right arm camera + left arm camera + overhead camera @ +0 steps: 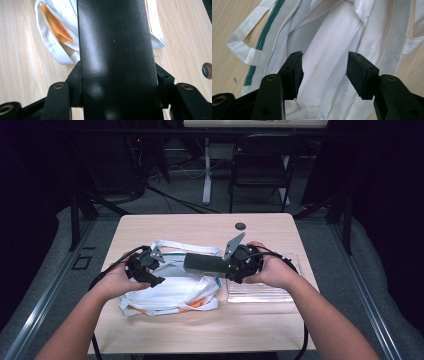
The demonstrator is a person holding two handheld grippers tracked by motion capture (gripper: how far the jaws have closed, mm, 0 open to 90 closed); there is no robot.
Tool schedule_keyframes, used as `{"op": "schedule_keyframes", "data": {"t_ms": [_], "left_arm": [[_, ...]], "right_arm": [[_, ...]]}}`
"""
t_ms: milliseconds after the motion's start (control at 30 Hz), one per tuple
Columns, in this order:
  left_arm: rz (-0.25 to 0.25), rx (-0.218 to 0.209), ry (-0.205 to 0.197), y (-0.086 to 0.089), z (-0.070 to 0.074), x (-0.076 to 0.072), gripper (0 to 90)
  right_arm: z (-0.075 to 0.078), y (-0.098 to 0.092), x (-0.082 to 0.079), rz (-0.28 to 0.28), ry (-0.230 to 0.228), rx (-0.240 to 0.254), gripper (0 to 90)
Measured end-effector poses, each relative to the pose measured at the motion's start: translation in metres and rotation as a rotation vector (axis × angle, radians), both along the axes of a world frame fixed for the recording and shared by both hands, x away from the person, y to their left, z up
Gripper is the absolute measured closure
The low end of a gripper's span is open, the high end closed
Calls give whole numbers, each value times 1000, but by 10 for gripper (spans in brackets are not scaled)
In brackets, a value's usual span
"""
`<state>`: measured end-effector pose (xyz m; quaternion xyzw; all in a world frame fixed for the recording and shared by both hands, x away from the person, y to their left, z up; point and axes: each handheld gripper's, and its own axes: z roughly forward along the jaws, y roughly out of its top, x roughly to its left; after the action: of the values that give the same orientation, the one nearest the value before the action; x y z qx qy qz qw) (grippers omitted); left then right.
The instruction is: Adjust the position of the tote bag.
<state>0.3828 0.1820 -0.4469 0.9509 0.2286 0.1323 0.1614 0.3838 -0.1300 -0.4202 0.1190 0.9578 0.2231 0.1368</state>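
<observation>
A white cloth tote bag with a green stripe and an orange inside lies crumpled in the middle of the wooden table. My left gripper hovers over the bag's left part. In the left gripper view the gripper stands open, its pads apart above the white fabric with nothing pressed between them. My right gripper is shut on a long black box, held level and pointing left over the bag. In the right gripper view the box runs up between the jaws and hides most of the bag.
A clear plastic tray lies on the table under my right hand. A small round hole sits near the table's far edge. A folding chair and desk legs stand on the floor beyond the table.
</observation>
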Motion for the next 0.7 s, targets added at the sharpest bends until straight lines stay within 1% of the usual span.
{"op": "schedule_keyframes", "data": {"t_ms": [33, 67, 100, 233, 267, 333, 367, 400, 467, 500, 533, 600, 633, 700], "left_arm": [[5, -2, -5, 1, -2, -1, 470], [11, -10, -8, 3, -2, -1, 474], [27, -21, -5, 4, -4, -2, 482], [56, -34, -9, 8, -8, -3, 503], [69, -51, -6, 9, -9, -3, 509], [94, -72, -16, 12, -10, -5, 522], [101, -78, -18, 13, -11, -5, 523], [112, -92, -20, 14, -12, -6, 524], [123, -111, -17, 15, -15, -7, 526], [124, -110, -10, 16, -17, -6, 526], [129, -99, -12, 16, -20, -6, 526], [130, -103, -3, 16, -23, -6, 527], [130, -98, -10, 16, -24, -7, 528], [131, -69, -22, 15, -26, -8, 528]], "right_arm": [[0, -1, 0, -4, 1, 2, 416], [1, -2, 1, 1, -1, -9, 416], [0, -3, 1, -4, -1, 3, 417], [-1, -6, 1, -3, 2, -10, 417], [-1, -6, 1, -1, 5, -17, 416], [-2, -8, 1, -6, 4, -8, 417], [-1, -9, 1, -5, 6, -16, 417], [-2, -10, 2, -7, 6, -7, 417], [-1, -13, 2, -9, 4, -16, 417], [-2, -14, 2, -12, 8, -7, 417], [-2, -16, 2, -14, 5, -9, 417], [-1, -19, 2, -15, 5, -17, 417], [-2, -21, 2, -23, 6, -6, 417], [-2, -24, 2, -28, 6, -12, 417]]}}
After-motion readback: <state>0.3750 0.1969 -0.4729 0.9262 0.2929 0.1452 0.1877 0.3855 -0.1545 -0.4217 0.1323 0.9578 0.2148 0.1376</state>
